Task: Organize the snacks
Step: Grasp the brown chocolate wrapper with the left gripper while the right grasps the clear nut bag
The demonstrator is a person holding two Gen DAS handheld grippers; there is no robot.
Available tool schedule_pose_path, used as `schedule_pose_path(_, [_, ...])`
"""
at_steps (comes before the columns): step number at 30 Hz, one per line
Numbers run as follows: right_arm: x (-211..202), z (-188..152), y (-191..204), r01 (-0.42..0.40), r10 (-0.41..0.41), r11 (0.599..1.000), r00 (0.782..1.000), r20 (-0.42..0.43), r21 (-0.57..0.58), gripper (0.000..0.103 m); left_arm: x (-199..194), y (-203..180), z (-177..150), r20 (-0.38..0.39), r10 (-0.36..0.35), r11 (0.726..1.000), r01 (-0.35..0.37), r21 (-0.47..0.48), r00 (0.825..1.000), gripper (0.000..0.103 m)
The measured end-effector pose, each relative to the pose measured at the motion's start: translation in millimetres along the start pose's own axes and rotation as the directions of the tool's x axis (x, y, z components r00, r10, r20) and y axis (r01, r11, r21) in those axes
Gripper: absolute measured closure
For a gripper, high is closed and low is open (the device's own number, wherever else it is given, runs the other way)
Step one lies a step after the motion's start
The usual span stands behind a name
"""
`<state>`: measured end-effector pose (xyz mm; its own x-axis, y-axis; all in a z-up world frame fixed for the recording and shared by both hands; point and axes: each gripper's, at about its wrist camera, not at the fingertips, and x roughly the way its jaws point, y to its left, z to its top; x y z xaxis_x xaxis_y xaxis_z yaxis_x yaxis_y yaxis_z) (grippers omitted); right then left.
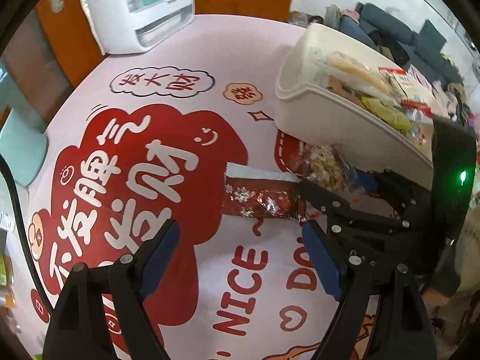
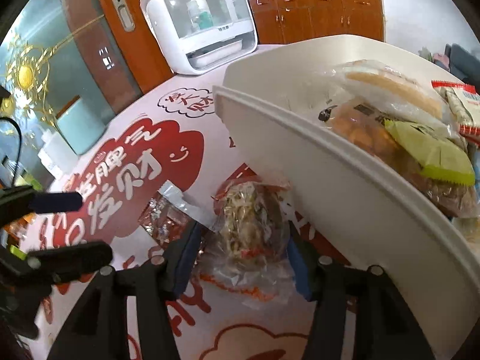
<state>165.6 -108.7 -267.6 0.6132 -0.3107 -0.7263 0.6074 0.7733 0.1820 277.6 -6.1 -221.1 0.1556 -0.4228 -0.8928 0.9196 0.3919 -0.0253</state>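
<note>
The right gripper (image 2: 244, 258) is straddling the clear snack bag (image 2: 249, 225) at half width, its pads flanking the bag without visibly pinching it. The bag is lying on the tablecloth (image 2: 180, 315) at the bin's (image 2: 330, 195) seven o'clock. It is looking light, crinkly and slippery; gripping the filled middle seems safest. The left gripper (image 1: 240, 255) is hovering wide and empty, the red foil packet (image 1: 261, 201) at its twelve o'clock.

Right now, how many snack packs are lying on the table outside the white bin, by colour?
Red foil snack pack: 1
Clear snack pack with red edges: 1
Total: 2, both lying beside the white bin.
</note>
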Motion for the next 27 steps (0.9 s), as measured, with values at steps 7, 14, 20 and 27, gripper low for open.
schedule_pose_path(7, [-13.3, -6.6, -5.7, 0.012, -0.011, 0.997, 1.000, 0.016, -0.082, 0.060, 15.4, 8.8, 7.9, -0.017, 0.029, 0.995, -0.030, -0.090, 0.999, 0.020])
schedule_pose_path(14, [-60.7, -18.7, -20.2, -0.051, 0.062, 0.983, 0.997, 0.056, -0.178, 0.060, 43.7, -2.0, 28.6, -0.085, 0.074, 0.990, -0.084, -0.117, 0.994, 0.020])
schedule_pose_path(20, [-113.4, -16.8, -32.0, -0.134, 0.165, 0.965, 0.978, 0.125, -0.227, 0.060, 55.1, -8.9, 45.4, -0.122, 0.038, 0.982, -0.060, -0.179, 0.992, 0.020])
schedule_pose_path(27, [-138.0, 1.6, -43.9, -0.144, 0.186, 0.967, 0.963, 0.194, -0.210, 0.060, 74.9, 2.3, 51.9, -0.191, 0.039, 0.908, -0.114, -0.403, 0.981, 0.022])
